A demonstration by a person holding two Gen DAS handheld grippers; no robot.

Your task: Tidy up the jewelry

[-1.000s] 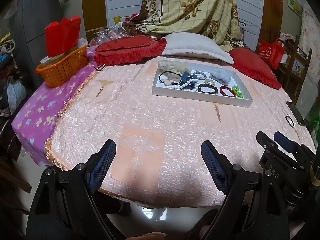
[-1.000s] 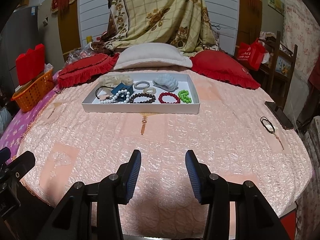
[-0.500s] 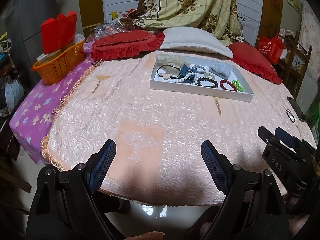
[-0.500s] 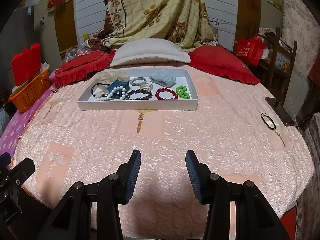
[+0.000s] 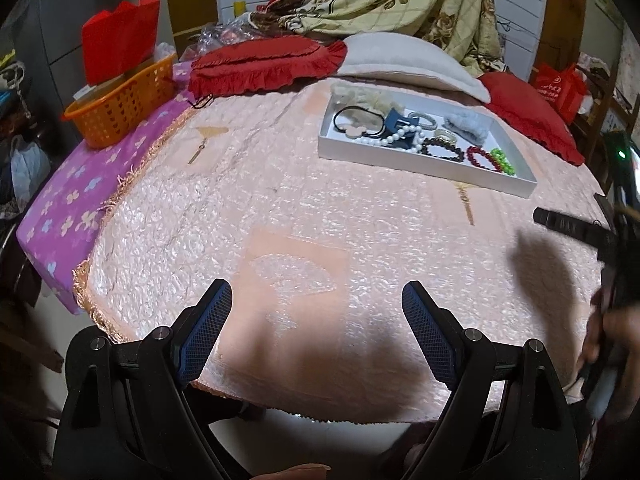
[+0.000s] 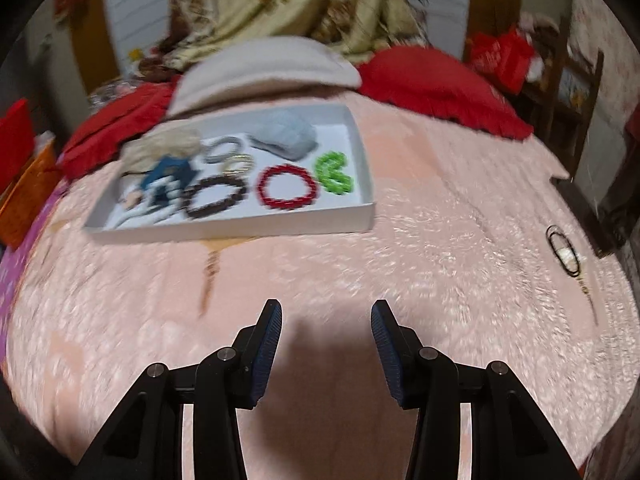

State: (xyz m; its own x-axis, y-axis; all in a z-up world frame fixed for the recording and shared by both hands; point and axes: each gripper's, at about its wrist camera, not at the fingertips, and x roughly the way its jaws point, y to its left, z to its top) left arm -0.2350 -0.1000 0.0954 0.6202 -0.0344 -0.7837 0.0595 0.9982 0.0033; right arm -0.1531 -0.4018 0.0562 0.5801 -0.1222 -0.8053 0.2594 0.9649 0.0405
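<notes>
Grippers hang over the near edge of a bed (image 5: 304,208): the left gripper (image 5: 316,336) spread wide and empty, the right gripper (image 6: 326,344) parted less far and also empty, both pointed up the quilt toward a white tray (image 6: 362,216), likely so either can reach it. A black hair tie (image 6: 564,252) lies alone near the bed's right edge, well apart from the tray. Inside the tray, beaded bracelets sit in a row along the front: dark (image 6: 216,196), red (image 6: 287,186), green (image 6: 334,172); a white bead strand (image 5: 394,136), black ties (image 5: 352,118) and fluffy scrunchies (image 5: 468,126) crowd behind. The right view is blurred. Pillows (image 5: 412,66) line the headboard end. Whether sorting is starting or nearly finished cannot be told.
</notes>
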